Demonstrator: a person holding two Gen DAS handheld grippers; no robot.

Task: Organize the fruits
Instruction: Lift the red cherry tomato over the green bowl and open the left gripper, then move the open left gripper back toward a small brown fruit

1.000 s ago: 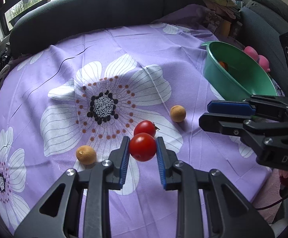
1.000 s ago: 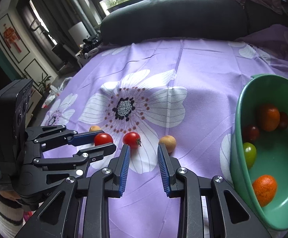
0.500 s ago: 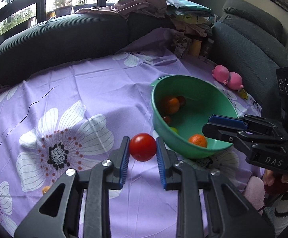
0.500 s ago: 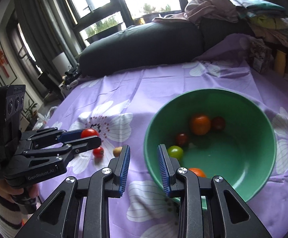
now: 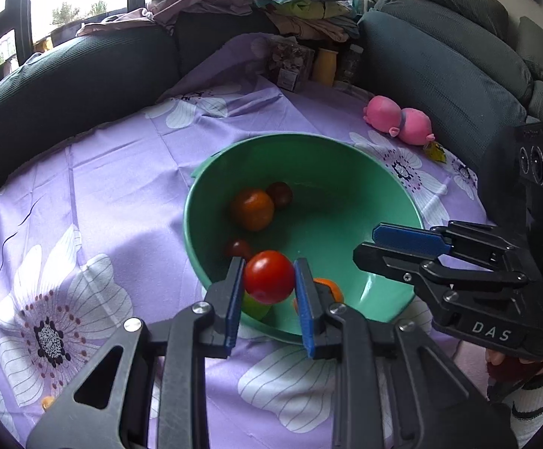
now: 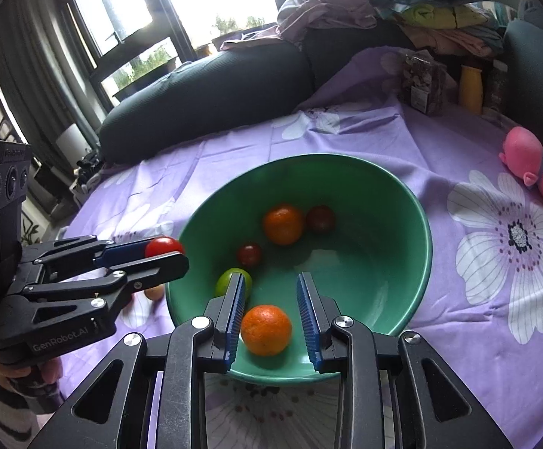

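A second ago my left gripper (image 5: 268, 280) pinched the red tomato (image 5: 269, 277) above the cloth; now I've carried it, still clamped between my pads, to just above the near rim of the green bowl (image 5: 391, 187). My right gripper (image 6: 269, 295) hangs open and empty over the bowl. Releasing should come next.

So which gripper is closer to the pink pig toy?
The right one. The right gripper is open above the near side of the green bowl, while the left gripper, holding a red tomato, is further from the pink pig toy.
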